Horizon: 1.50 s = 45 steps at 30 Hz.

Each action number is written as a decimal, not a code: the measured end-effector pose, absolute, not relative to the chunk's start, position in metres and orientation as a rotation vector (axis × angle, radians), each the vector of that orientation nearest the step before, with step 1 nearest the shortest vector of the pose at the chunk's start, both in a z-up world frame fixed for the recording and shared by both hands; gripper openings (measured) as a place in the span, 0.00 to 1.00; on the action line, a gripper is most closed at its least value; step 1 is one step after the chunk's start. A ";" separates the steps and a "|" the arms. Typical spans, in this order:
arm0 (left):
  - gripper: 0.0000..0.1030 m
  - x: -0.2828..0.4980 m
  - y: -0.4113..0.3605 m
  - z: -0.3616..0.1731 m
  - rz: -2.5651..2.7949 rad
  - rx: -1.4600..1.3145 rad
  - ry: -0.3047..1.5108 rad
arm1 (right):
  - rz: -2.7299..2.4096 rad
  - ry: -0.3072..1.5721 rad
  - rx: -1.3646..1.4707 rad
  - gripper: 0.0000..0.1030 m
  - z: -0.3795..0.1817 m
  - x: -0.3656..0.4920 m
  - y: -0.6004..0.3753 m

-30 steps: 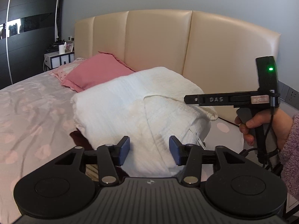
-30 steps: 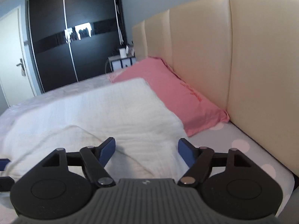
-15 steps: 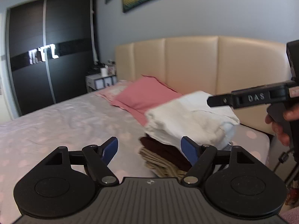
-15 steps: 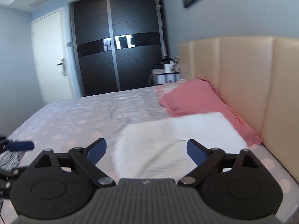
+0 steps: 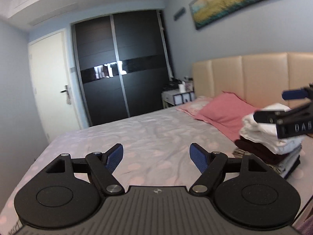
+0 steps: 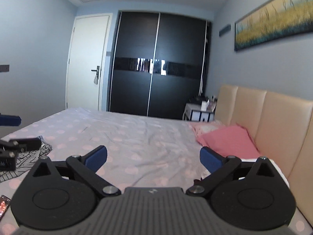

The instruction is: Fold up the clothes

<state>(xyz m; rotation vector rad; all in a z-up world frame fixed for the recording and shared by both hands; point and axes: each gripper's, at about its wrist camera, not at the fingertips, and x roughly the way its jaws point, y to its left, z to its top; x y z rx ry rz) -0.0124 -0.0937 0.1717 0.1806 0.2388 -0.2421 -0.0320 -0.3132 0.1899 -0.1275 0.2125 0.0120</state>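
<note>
Both grippers are up off the bed right now, holding nothing. The left gripper [image 5: 156, 157] has its blue pads spread wide over the polka-dot bedsheet [image 5: 148, 137], and the right gripper [image 6: 153, 159] is just as wide apart. The stack of folded clothes [image 5: 272, 146] sits near the headboard [image 5: 254, 80], white piece on top, dark red one under it, just beside the pink pillow [image 5: 225, 109]. There's also a striped black-and-white garment [image 6: 29, 156] lying crumpled on the far left of the sheet, well apart from the stack.
</note>
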 end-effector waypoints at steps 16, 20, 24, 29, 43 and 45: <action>0.72 -0.033 -0.017 0.032 -0.037 0.038 0.271 | 0.021 0.373 0.142 0.99 0.031 -0.051 -0.207; 0.72 -0.024 -0.011 0.017 -0.092 0.015 0.360 | -0.001 0.355 0.219 0.99 0.006 -0.062 -0.197; 0.72 -0.019 -0.008 0.004 -0.101 0.045 0.389 | 0.012 0.400 0.240 0.99 -0.009 -0.053 -0.189; 0.70 -0.011 -0.004 -0.017 -0.099 0.035 0.492 | 0.043 0.460 0.164 0.99 -0.024 -0.038 -0.179; 0.70 -0.001 0.009 -0.033 -0.045 -0.050 0.524 | 0.019 0.548 0.040 0.98 -0.044 -0.016 -0.172; 0.70 -0.001 0.009 -0.034 -0.050 -0.056 0.537 | 0.044 0.545 0.032 0.98 -0.044 -0.017 -0.172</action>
